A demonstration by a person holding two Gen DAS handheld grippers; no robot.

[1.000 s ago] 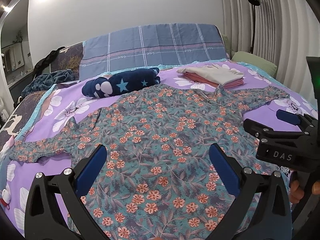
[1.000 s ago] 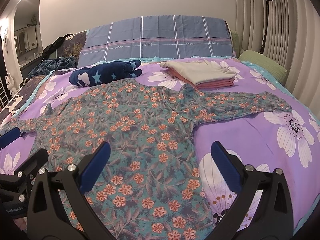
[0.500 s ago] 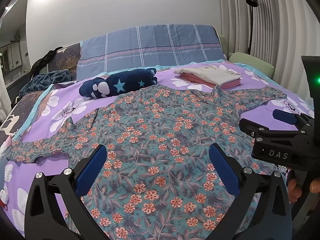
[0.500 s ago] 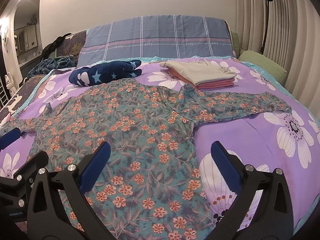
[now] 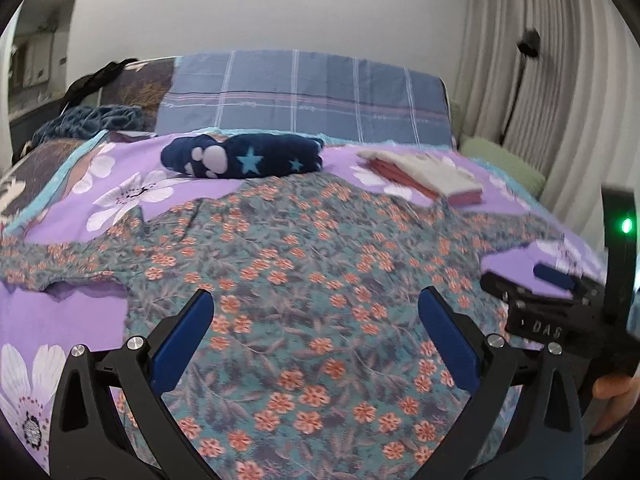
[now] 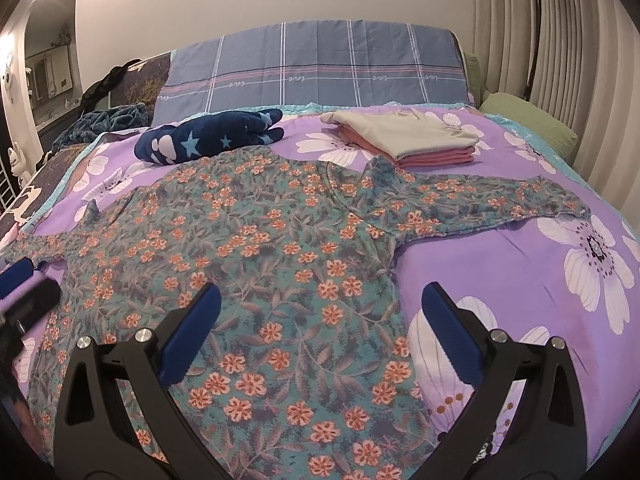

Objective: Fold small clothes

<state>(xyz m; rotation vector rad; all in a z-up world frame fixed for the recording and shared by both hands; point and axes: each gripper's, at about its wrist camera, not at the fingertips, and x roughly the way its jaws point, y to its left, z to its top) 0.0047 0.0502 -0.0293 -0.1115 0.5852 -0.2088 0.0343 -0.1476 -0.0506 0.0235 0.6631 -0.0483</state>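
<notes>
Looking through both wrist cameras, I had the floral top (image 6: 248,248) spread flat on the purple bedspread (image 6: 520,280), body toward me, one sleeve reaching out to the right (image 6: 520,204) and the other to the left (image 5: 60,264). My left gripper (image 5: 316,340) hung over the lower body of the garment with its blue pads spread wide and nothing between them; the right gripper (image 6: 320,336) was the same, fingers wide apart, straddling the garment's right side seam where cloth meets bedspread. Compared with a second before, the left camera had swung and dipped: its frame was smeared with motion, and the left sleeve and the bare purple beside it now filled more of the near view, while the right camera's picture had hardly shifted. I took that to mean the left tool had started travelling toward its hem or sleeve while the right waited. No fold had been made yet. Behind the top lay the navy star-print bundle (image 6: 208,136) and a neat stack of folded clothes (image 6: 412,138), probably already finished, though the blur on the left kept me from judging how close my pads were to the fabric.
</notes>
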